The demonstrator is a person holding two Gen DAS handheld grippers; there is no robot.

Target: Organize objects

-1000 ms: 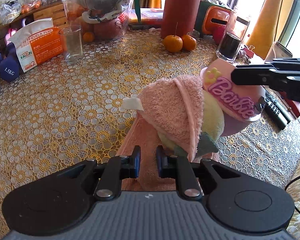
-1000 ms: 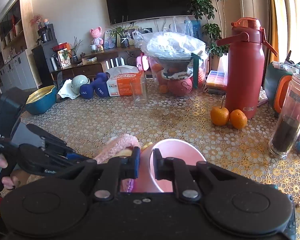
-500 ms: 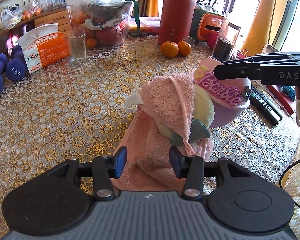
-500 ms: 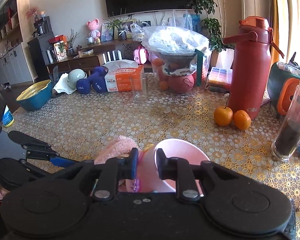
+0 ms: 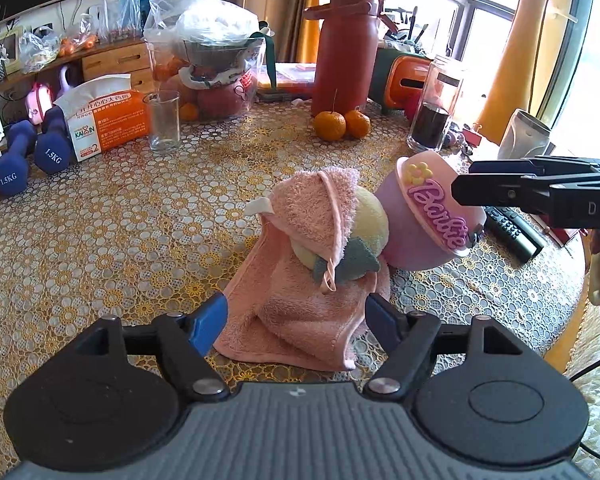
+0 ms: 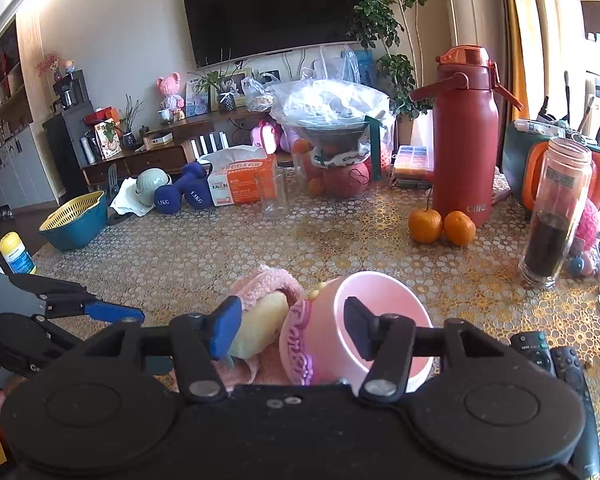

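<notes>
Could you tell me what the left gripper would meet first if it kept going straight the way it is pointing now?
Most likely the pink towel, lying just ahead of the left gripper, whose jaws are opening with nothing gripped. Behind it sits the yellow plush toy; depth is hard to judge.

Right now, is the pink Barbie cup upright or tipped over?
Tipped. The pink Barbie cup lies on its side against the towel-wrapped plush; the right wrist view shows its mouth facing sideways, with nothing visible inside.

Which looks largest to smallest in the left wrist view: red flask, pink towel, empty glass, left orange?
1. Pink towel, though nearness to the camera inflates it.
2. Red flask.
3. Empty glass.
4. Left orange.
</notes>
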